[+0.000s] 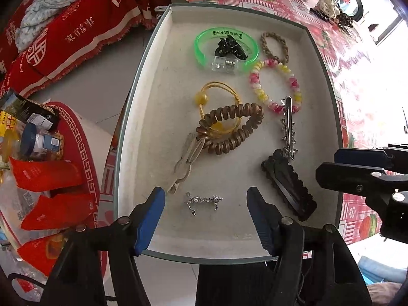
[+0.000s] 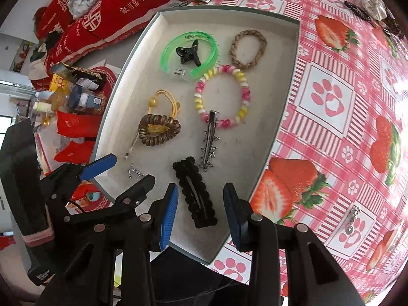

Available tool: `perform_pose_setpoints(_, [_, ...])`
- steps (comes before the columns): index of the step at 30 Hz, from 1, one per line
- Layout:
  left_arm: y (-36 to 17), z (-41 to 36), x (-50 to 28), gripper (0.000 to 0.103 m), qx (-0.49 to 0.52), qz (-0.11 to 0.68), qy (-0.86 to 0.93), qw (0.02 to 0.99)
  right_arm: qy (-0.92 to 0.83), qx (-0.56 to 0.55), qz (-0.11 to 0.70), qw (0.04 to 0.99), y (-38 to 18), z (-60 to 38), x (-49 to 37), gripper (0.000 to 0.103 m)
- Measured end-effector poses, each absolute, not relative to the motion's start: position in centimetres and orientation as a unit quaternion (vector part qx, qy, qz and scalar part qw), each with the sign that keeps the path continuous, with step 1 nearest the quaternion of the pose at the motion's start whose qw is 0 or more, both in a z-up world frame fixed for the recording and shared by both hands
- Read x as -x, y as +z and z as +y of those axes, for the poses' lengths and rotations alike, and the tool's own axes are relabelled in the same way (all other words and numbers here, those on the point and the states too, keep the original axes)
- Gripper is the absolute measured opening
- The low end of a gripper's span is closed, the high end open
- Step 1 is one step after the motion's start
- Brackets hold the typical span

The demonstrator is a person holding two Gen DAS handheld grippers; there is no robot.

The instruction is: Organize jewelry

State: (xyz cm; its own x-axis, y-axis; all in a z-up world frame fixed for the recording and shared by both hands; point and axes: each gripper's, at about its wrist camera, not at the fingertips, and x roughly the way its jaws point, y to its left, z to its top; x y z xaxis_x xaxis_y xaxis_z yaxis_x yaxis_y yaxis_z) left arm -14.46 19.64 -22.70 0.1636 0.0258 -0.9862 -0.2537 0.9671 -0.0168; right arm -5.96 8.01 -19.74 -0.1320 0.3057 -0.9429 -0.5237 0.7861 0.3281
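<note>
Strawberry-and-paw-print oilcloth covers the counter (image 2: 329, 97), and on it sits a shallow white tray (image 1: 158, 81) with a grey rim, its near-left corner jutting past the counter edge over the floor. We see bare tray floor along the left wall and across the near end; the far and right parts are crowded.

At the far end lies a green bangle (image 1: 225, 48) with a black claw clip (image 1: 228, 48) inside it, a braided tan band (image 1: 275, 47) to its right, and a pink-and-yellow bead bracelet (image 1: 275, 86) nearer. Mid-tray, a bronze coil hair tie (image 1: 229, 132) lies over a yellow elastic loop (image 1: 216, 102), with a beige clip (image 1: 187, 160) touching the coil's near-left end. A spiked silver clip (image 1: 288, 127) runs near-to-far on the right, its far tip over the bead bracelet and its near tip at a black scalloped snap clip (image 1: 288, 183). A small silver brooch (image 1: 204, 201) lies alone at the near end.

More jewelry (image 1: 331, 12) is heaped at the counter's far right, and a small silver pendant (image 2: 353, 216) lies on the cloth right of the tray. Left of the counter stand a red-rimmed tub of bottles and packets (image 1: 48, 153) and red cushions (image 1: 76, 25).

Our left tool (image 1: 206, 204) points straight down, spread wide, the brooch between its blue pads but untouched. Our right tool (image 2: 201, 199) tilts steeply down, parted either side of the black snap clip without gripping it.
</note>
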Motion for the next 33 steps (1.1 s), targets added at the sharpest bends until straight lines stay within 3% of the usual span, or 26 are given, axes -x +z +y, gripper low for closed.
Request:
perform_pose_setpoints(4, [-22.6, 19.6, 14.5, 0.074, 0.086, 0.642, 0.09, 0.756, 0.308, 0.074, 0.684, 0.657, -19.6, 7.7, 6.0, 0.04])
perform_pose_setpoints(5, [-22.6, 19.5, 14.5, 0.081, 0.086, 0.645, 0.09, 0.754, 0.306, 0.073, 0.684, 0.658, -19.5, 7.7, 6.0, 0.04])
perform_pose_setpoints(6, [-22.6, 19.5, 14.5, 0.101, 0.086, 0.646, 0.092, 0.753, 0.305, 0.071, 0.684, 0.659, -19.4, 7.5, 6.0, 0.04])
perform_pose_setpoints(7, [-22.5, 19.5, 14.5, 0.103, 0.084, 0.644, 0.096, 0.755, 0.304, 0.071, 0.684, 0.66, -19.3, 7.2, 5.9, 0.04])
perform_pose_setpoints(17, [-21.4, 18.1, 14.3, 0.103, 0.07, 0.645, 0.084, 0.756, 0.291, 0.065, 0.685, 0.664, -18.7, 5.5, 5.7, 0.04])
perform_pose_setpoints(21, [-20.9, 18.1, 14.4, 0.103, 0.067, 0.644, 0.087, 0.757, 0.283, 0.068, 0.688, 0.665, -18.5, 5.1, 5.6, 0.048])
perform_pose_setpoints(33, [-18.9, 18.2, 14.5, 0.103, 0.048, 0.637, 0.112, 0.761, 0.276, 0.079, 0.687, 0.667, -17.6, 5.2, 5.5, 0.049])
